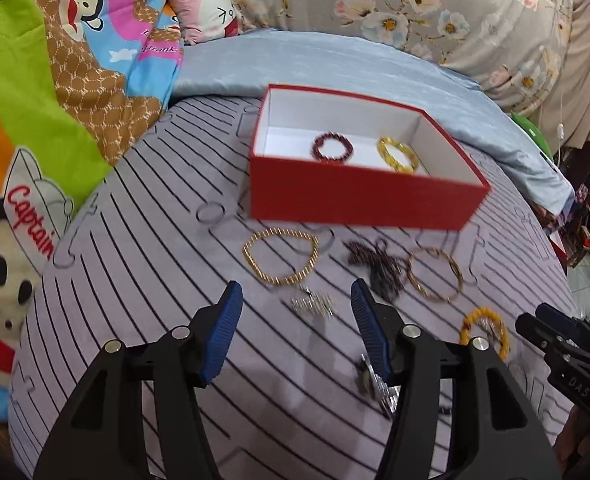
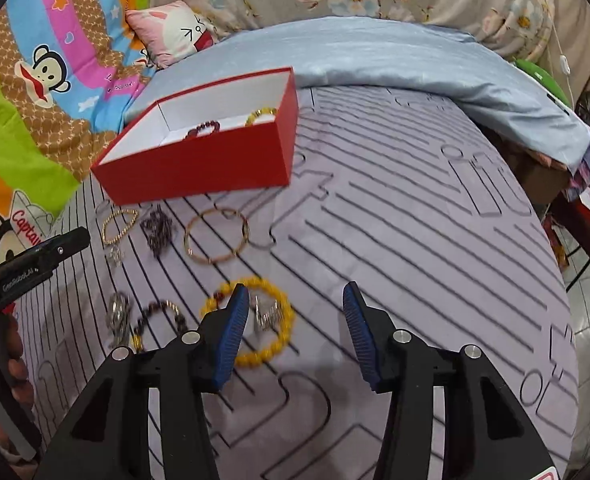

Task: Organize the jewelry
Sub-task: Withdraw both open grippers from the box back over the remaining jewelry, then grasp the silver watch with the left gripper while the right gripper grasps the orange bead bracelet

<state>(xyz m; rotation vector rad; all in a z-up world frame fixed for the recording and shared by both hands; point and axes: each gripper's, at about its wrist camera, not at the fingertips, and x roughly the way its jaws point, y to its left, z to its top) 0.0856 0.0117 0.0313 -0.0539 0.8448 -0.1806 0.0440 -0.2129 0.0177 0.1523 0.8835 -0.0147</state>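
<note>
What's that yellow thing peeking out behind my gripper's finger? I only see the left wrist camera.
Observer: A yellow bead bracelet, a full ring, with a small silver piece lying inside it.
Operator: Is anything else hiding there?
Observer: Yes, a dark beaded bracelet lies beside it on the striped cloth.
Operator: Is the other gripper holding something?
Observer: No, the right gripper is open and empty.

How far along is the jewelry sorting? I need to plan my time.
Done: a dark red bracelet and a yellow one lie in the red box. In hand: nothing; both grippers are open. Left: the gold chain bracelet, yellow bead bracelet and others.
</note>
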